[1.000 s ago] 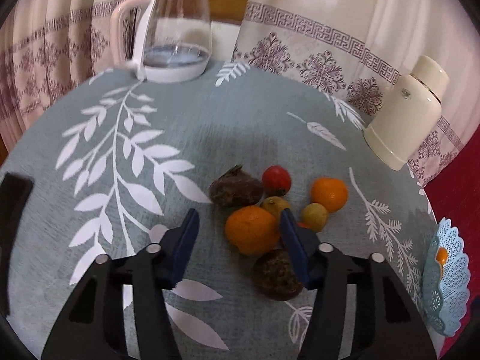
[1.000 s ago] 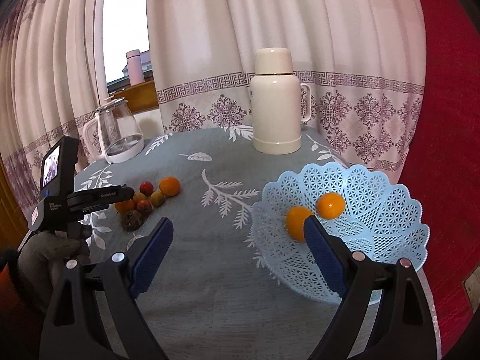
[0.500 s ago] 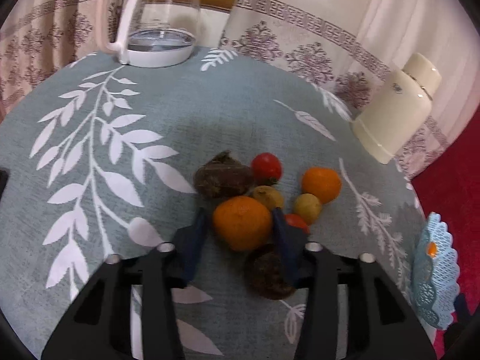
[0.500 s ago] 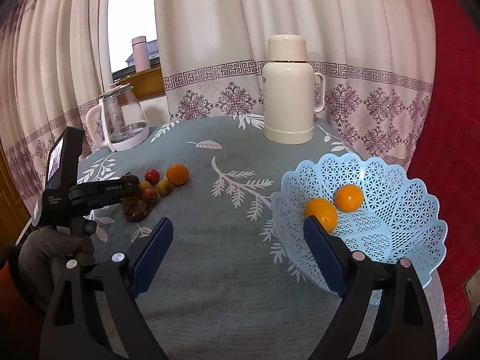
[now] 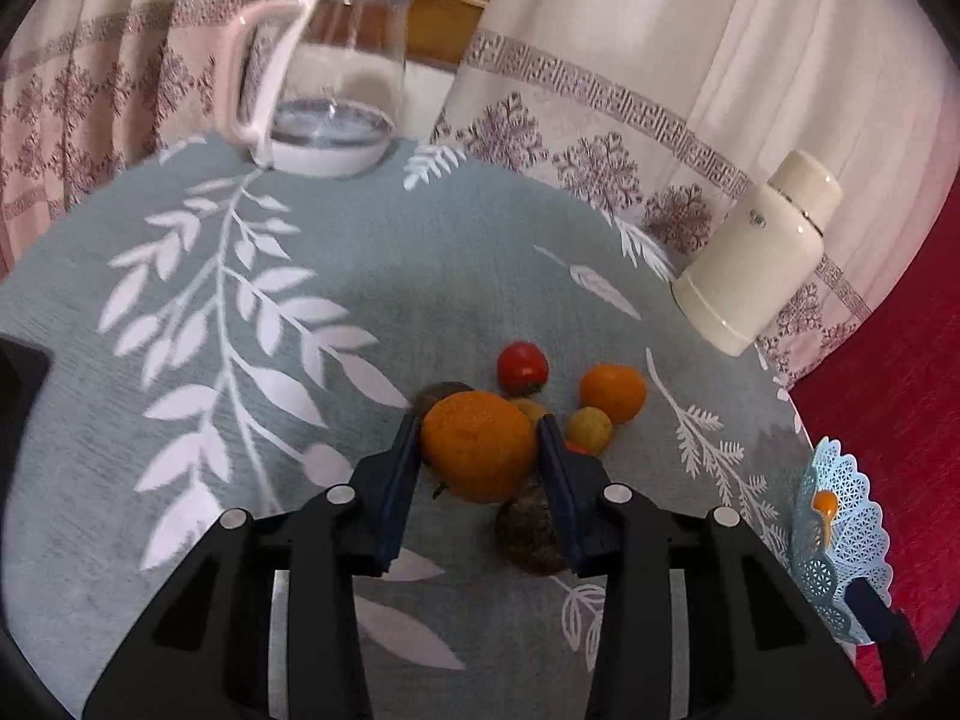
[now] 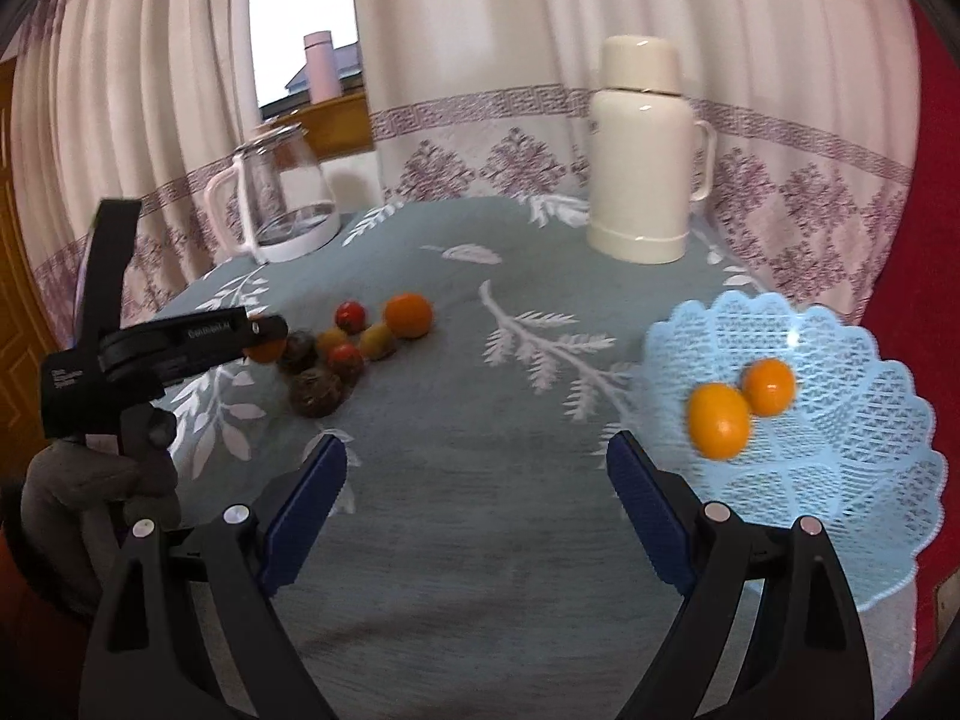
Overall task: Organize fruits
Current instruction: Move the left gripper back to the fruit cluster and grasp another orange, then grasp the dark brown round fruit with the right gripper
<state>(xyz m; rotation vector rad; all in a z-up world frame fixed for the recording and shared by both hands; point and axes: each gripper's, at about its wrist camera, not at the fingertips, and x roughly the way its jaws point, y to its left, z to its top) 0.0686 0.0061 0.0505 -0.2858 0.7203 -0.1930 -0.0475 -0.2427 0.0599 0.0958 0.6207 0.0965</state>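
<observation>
My left gripper (image 5: 478,420) is shut on a large orange (image 5: 478,447), its blue pads pressing both sides, and holds it just above the fruit pile. On the cloth below lie a red tomato (image 5: 522,363), a smaller orange (image 5: 613,391), a yellow-green fruit (image 5: 589,427) and a dark brown fruit (image 5: 531,531). The right wrist view shows the left gripper (image 6: 258,336) at the pile's left end. A light blue lattice basket (image 6: 780,306) on the right holds two oranges (image 6: 719,420). My right gripper (image 6: 477,459) hangs open over bare cloth between pile and basket.
A glass kettle (image 5: 336,90) stands at the back of the round table and a cream thermos (image 5: 756,264) at the back right. Curtains hang close behind both. The basket (image 5: 837,462) sits near the table's right edge, beside a red surface.
The left jaws closed on the large orange and raised it slightly off the pile. The right gripper shifted left, so the basket now sits further right in its view.
</observation>
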